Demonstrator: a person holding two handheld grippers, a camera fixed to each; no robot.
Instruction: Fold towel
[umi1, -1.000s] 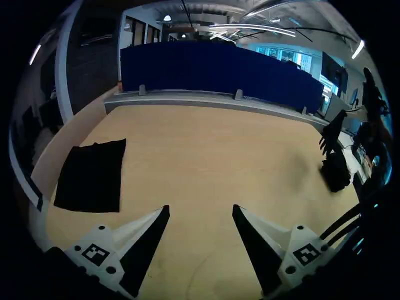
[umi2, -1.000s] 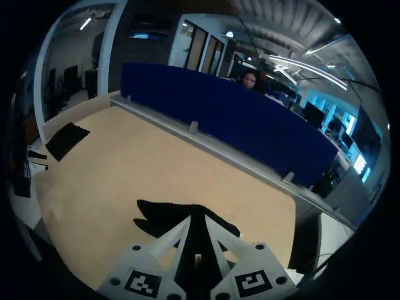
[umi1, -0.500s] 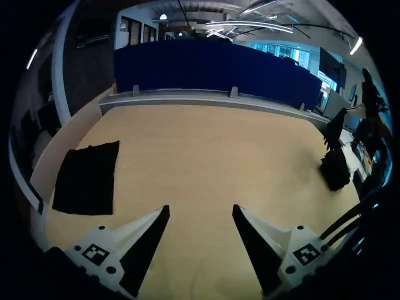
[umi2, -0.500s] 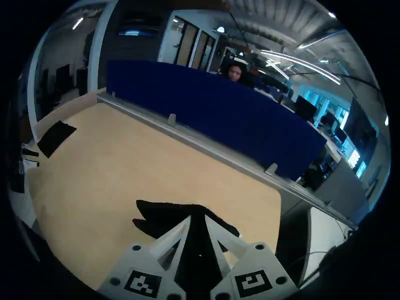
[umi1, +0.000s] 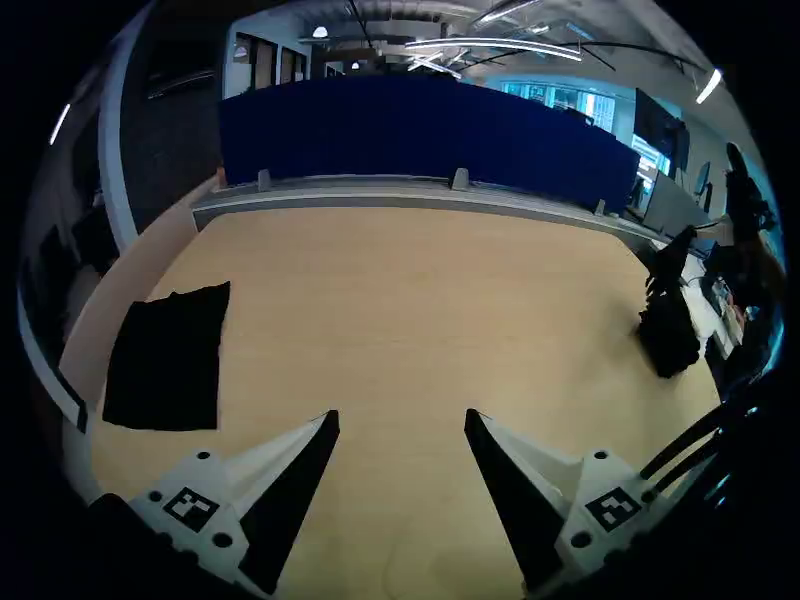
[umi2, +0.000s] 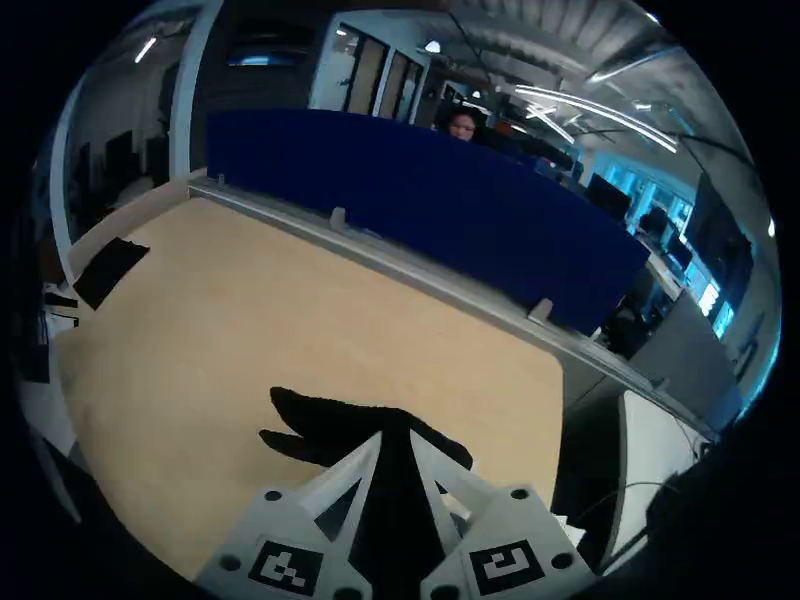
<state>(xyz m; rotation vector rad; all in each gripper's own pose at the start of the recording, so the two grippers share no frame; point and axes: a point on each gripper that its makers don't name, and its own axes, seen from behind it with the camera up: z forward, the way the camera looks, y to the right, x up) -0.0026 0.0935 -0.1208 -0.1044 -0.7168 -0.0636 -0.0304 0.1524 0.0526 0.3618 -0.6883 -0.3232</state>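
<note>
A black towel (umi2: 345, 425) hangs bunched from my right gripper (umi2: 395, 442), whose fingers are shut on it just above the light wooden table (umi2: 250, 320). In the left gripper view that crumpled towel (umi1: 668, 338) sits at the table's right edge, with a dark shape above it that I cannot make out. My left gripper (umi1: 400, 420) is open over bare table (umi1: 420, 300) and holds nothing. A second black towel (umi1: 165, 355), folded flat into a rectangle, lies near the table's left edge, left of and beyond my left gripper's fingers; in the right gripper view this folded towel (umi2: 108, 270) is far off at the left.
A blue partition (umi1: 420, 125) on a grey rail closes the table's far side, and a person (umi2: 462, 122) sits behind it. A dark chair back (umi1: 715, 440) stands at the near right in the left gripper view. Office desks and screens (umi2: 700, 290) lie past the table's right end.
My right gripper has shifted slightly with the bunched towel still in it, so the partition sits lower in its view. The left gripper view drifted a little; the folded towel slid slightly left.
</note>
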